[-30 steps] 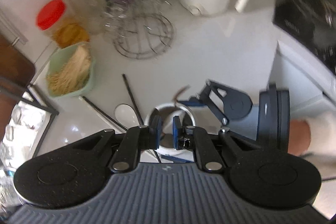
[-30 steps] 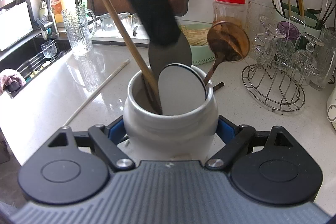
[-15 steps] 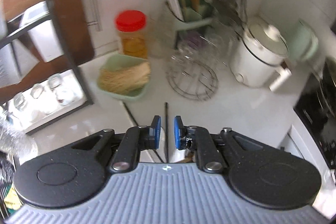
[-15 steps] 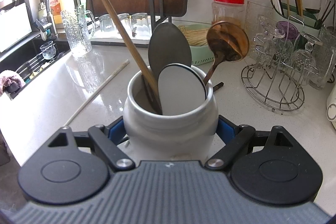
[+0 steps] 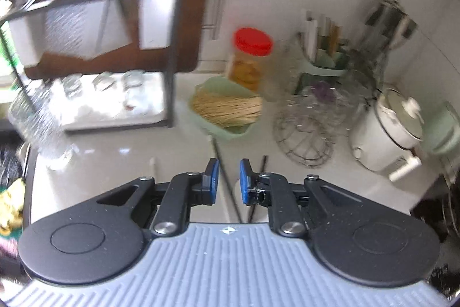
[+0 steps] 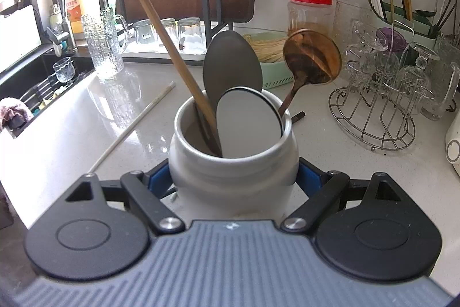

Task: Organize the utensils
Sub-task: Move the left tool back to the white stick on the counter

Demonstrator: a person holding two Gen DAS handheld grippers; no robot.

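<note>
My right gripper [image 6: 233, 181] is shut on a white ceramic jar [image 6: 201, 174], one blue pad on each side of its belly. In the jar stand a wooden-handled utensil [image 6: 161, 25], a dark grey spatula [image 6: 231, 62], a pale round spoon [image 6: 247, 123] and a brown wooden ladle [image 6: 312, 56]. A white chopstick [image 6: 135, 123] lies on the counter to the jar's left. My left gripper [image 5: 228, 169] hangs above the counter, its jaws opening with nothing between the pads. Dark chopsticks [image 5: 216, 151] lie on the counter below it.
Behind the jar are a green basket [image 6: 276, 76] of thin sticks, a red-lidded jar [image 6: 310, 10], a wire glass rack [image 6: 373, 111] and a green chopstick holder [image 6: 402, 19]. A ribbed glass mug [image 6: 103, 45] and a sink [image 6: 34, 82] are at the left, a white cooker [image 5: 385, 134] at the right.
My left gripper has let go of the grey spatula, which now stands free in the jar. It has swung away and rolled, jaws slightly wider. My right gripper and the jar have not moved.
</note>
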